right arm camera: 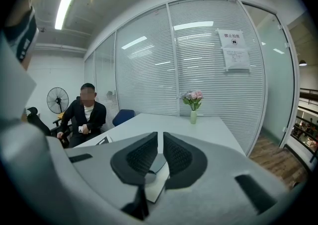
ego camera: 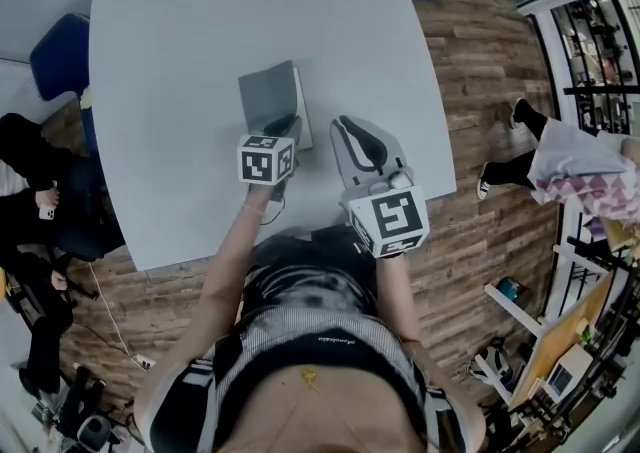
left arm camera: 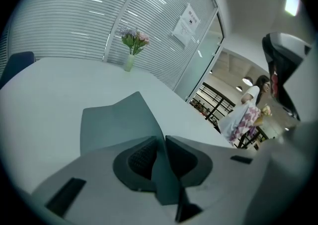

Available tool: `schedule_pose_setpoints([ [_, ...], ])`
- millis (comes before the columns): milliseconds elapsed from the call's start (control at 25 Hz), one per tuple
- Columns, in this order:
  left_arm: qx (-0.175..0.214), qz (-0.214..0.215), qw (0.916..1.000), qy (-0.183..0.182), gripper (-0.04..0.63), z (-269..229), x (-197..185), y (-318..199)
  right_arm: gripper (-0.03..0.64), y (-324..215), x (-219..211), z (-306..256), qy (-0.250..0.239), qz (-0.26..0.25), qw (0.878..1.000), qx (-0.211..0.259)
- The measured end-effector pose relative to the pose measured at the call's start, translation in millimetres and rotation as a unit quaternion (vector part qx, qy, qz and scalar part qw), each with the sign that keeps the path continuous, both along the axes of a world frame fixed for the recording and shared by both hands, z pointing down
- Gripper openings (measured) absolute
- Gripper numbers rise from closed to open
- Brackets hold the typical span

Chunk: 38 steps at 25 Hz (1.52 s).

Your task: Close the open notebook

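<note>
Jaws of the left gripper (left arm camera: 162,139) stood nearly together, clamped on the near edge of the notebook (left arm camera: 117,122). Its grey cover ran up through the narrow gap between the pads and spread away toward the middle left of the left gripper view, over the table (left arm camera: 44,95). Jaws of the right gripper (right arm camera: 160,135) were a slit apart with nothing between them. Below that slit, at the lower middle of the right gripper view, the notebook's white page and grey cover showed beyond the tips, clear of them. In the head view the notebook lay at the table's middle, just above the left gripper, with the right gripper at its lower right. Farther back a vase (left arm camera: 129,62) of flowers stood on the table's far side.
</note>
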<state>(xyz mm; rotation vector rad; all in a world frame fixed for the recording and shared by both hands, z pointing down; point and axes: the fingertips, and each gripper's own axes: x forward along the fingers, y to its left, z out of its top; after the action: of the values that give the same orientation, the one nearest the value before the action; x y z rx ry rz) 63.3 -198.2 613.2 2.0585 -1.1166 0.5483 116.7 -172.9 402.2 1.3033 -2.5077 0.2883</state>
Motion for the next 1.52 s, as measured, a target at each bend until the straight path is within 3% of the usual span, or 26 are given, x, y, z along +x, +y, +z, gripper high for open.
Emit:
schedule_pose_setpoints([
  [800,-0.025,-0.006,0.9985,-0.047,0.079,23.7,21.8,-6.7,0.032,-0.9,7.1,2.3,-0.002,0.001,1.000,-0.007],
  [960,-0.028,-0.013,0.9988,-0.039,0.093,25.6,25.2,-7.0,0.032,-0.1,9.1,3.9,-0.001,0.003,1.000,-0.009],
  [1120,-0.048,0.012,0.9987,-0.015,0.141,35.4,35.6,2.8,0.032,0.7,9.2,5.4,-0.002,0.004,1.000,-0.010],
  [1520,-0.028,0.009,0.9988,-0.040,0.138,45.0,33.6,4.7,0.033,0.8,8.1,4.1,-0.001,0.005,1.000,-0.009],
])
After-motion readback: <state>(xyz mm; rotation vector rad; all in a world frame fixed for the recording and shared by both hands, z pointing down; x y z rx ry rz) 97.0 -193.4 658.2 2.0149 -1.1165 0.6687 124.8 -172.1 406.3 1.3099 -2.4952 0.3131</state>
